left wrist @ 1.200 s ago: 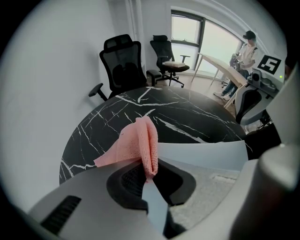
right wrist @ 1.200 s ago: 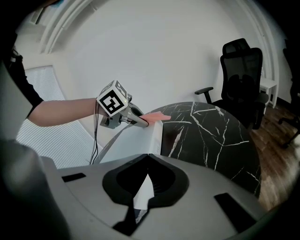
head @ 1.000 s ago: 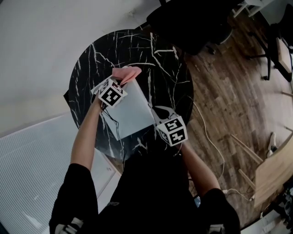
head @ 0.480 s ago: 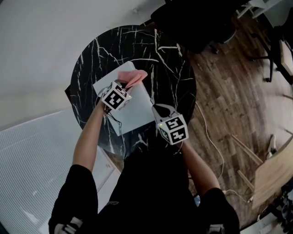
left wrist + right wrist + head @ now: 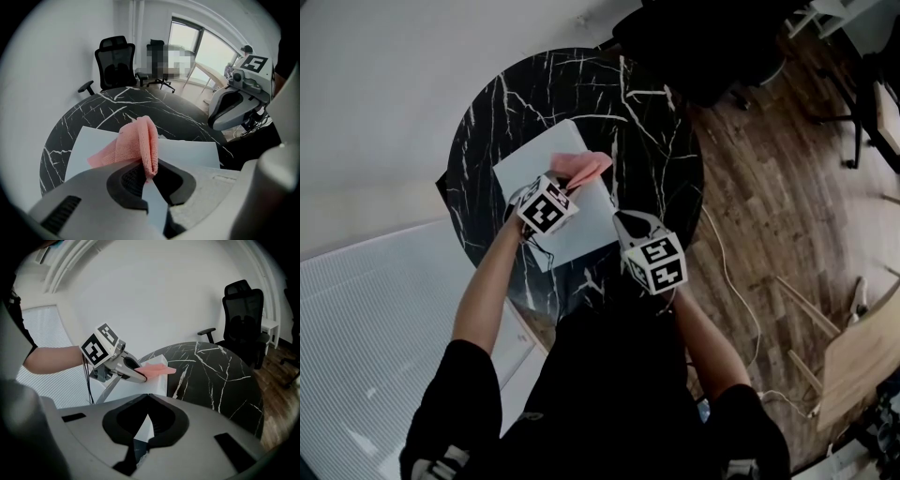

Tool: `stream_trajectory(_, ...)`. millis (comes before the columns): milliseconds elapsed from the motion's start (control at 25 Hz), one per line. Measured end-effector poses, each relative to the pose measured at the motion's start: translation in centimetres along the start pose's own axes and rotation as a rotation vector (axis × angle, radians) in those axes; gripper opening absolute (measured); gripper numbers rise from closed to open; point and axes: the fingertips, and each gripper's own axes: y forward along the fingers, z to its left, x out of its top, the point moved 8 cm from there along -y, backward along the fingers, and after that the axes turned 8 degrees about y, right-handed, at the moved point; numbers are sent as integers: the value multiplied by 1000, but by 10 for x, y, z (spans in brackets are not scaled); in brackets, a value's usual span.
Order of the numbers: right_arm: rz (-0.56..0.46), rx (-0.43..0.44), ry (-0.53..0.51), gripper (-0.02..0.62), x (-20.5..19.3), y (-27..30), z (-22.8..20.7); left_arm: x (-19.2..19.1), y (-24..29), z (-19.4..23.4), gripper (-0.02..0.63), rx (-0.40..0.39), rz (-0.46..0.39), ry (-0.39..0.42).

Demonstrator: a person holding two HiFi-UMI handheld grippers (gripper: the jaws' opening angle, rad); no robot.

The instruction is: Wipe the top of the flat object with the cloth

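A pale flat board (image 5: 525, 169) lies on the round black marble table (image 5: 647, 131). My left gripper (image 5: 570, 183) is shut on a folded pink cloth (image 5: 583, 167), which rests on the board's far right part. In the left gripper view the cloth (image 5: 140, 143) sticks out from the closed jaws over the board (image 5: 187, 152). My right gripper (image 5: 626, 225) sits at the board's near right corner. In the right gripper view its jaws (image 5: 140, 427) close on the board's white edge (image 5: 157, 363), with the left gripper (image 5: 140, 376) and cloth (image 5: 157, 370) beyond.
A black office chair (image 5: 703, 47) stands just past the table's far edge, also seen as a chair (image 5: 241, 315) in the right gripper view. Wooden floor (image 5: 769, 187) with a loose cable lies to the right. A white ribbed panel (image 5: 366, 328) is at the lower left.
The left gripper has drawn the cloth from the board's far edge back toward me over its top, so more of the board's far part shows. The right gripper stays at the near corner.
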Motion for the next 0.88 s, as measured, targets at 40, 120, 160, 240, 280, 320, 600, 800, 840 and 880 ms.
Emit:
stream_trajectory(40,-1,0,0,-5,-1,-1,1,0,0,-3,20,-2,2,1)
stream_trajectory(120,-4,-2,1,-6,-3,-4,1,-1,0,-11,20,-9,9,4)
stream_trajectory(160,-7,-4,2,-6,-4,-5,1,-1,0,-15,20,-14,11,10)
stream_trajectory(240,-15,-7,3,-6,-5,-8,0,-1,0,-22,20,-23,14,20)
stream_trajectory(280,-18,-9,4,-5,-6,-9,0,-1,0,-25,20,-28,14,23)
stream_trajectory(320,-18,-10,4,-5,-7,-11,0,-1,0,-29,20,-32,15,26)
stream_trajectory(600,-17,-9,-7,-6,-13,-19,-3,2,1,-59,20,-68,29,50)
stream_trajectory(800,-24,-12,-4,-5,-12,-25,-6,4,3,-81,20,-94,26,68)
stream_trajectory(840,-25,-13,-5,-6,-11,-26,-7,4,3,-85,20,-99,25,68)
stream_trajectory(880,-26,-13,-6,-5,-11,-27,-8,4,3,-88,20,-105,28,65)
